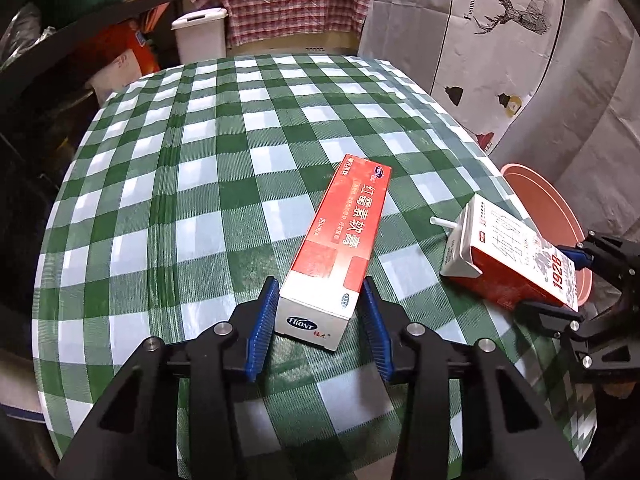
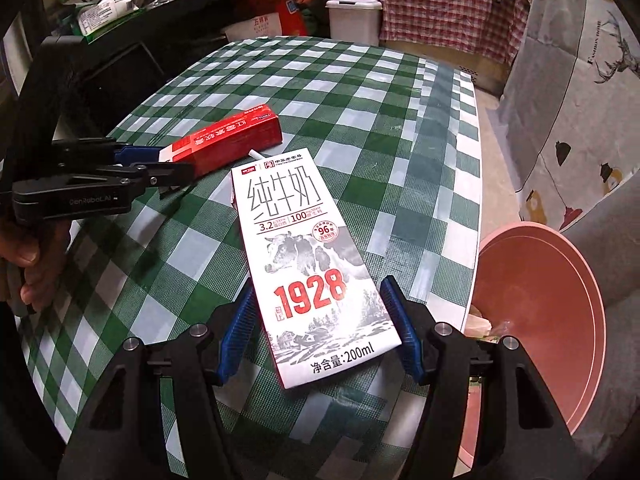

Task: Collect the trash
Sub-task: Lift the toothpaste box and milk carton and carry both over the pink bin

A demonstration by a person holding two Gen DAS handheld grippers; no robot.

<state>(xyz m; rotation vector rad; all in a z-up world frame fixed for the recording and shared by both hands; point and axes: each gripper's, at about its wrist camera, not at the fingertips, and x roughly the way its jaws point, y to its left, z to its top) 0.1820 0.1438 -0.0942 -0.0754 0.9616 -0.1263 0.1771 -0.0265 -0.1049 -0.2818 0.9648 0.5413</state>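
Observation:
A red and white ointment box lies on the green checked tablecloth. My left gripper holds its near end, both blue pads against its sides. From the right wrist view the box sits between the left gripper fingers. A white milk carton marked 1928, with a straw at its far end, lies near the table's right edge. My right gripper is shut on its lower half. The left wrist view shows that carton in the right gripper.
A pink round bin stands below the table's right edge, also visible as the pink bin. A white lidded bin and cluttered shelves stand behind the table. A person's hand holds the left gripper's handle.

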